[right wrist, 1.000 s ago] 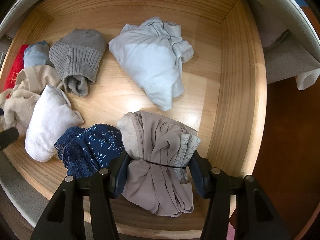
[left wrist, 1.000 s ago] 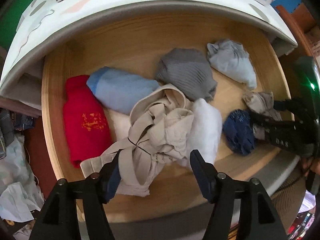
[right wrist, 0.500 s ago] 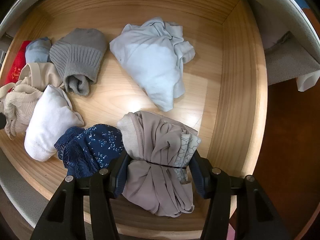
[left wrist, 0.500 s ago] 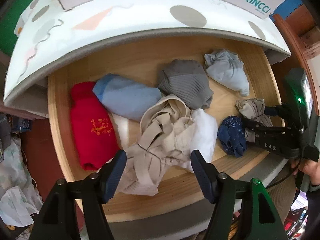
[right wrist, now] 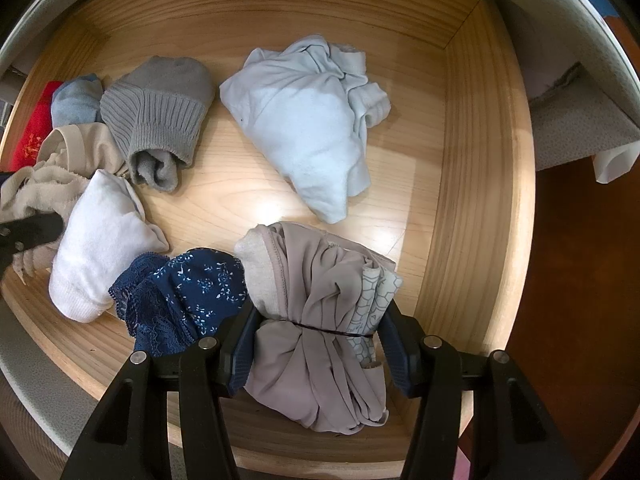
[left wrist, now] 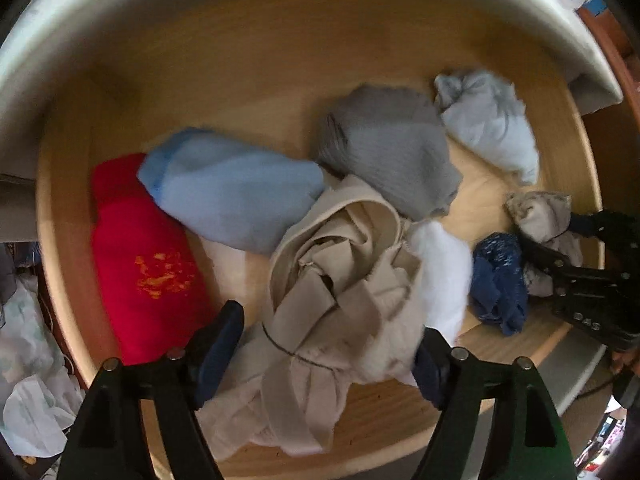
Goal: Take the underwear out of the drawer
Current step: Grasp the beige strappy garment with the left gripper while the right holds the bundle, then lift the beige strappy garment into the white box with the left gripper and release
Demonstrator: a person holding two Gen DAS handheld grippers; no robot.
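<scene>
Change, left gripper (left wrist: 330, 350): against the frame one second before, it is seen lower and closer over the drawer (left wrist: 248, 64); the view is blurred. Its jaws have just been opening and now stand wide.
Change, beige bundle (left wrist: 340, 280): it was pinched near its tied waist one second before; now it lies between the wide jaws, and it is not seen pressed by the pads. Whether the pads touch it at all cannot be told, because of the blur.
Change, right gripper (right wrist: 316, 350): no change is seen; the same hold is kept in all three frames of its view.
Right gripper, state: the jaws are narrow and are closed on the taupe bundle (right wrist: 320, 320), one pad on each side, at the dark band around its waist.
Taupe bundle, place: in the near right corner of the drawer, its lower half over the front edge, the navy piece (right wrist: 184, 300) touching it on the left.
Beige bundle, place: near the front middle of the drawer, between the red roll (left wrist: 140, 256) and the white roll (left wrist: 440, 268), with its loose end over the front edge.
Other things: a blue roll (left wrist: 232, 188), a grey knit roll (left wrist: 388, 148) and a pale blue piece (right wrist: 308, 124) lie further back, apart from both grippers.
</scene>
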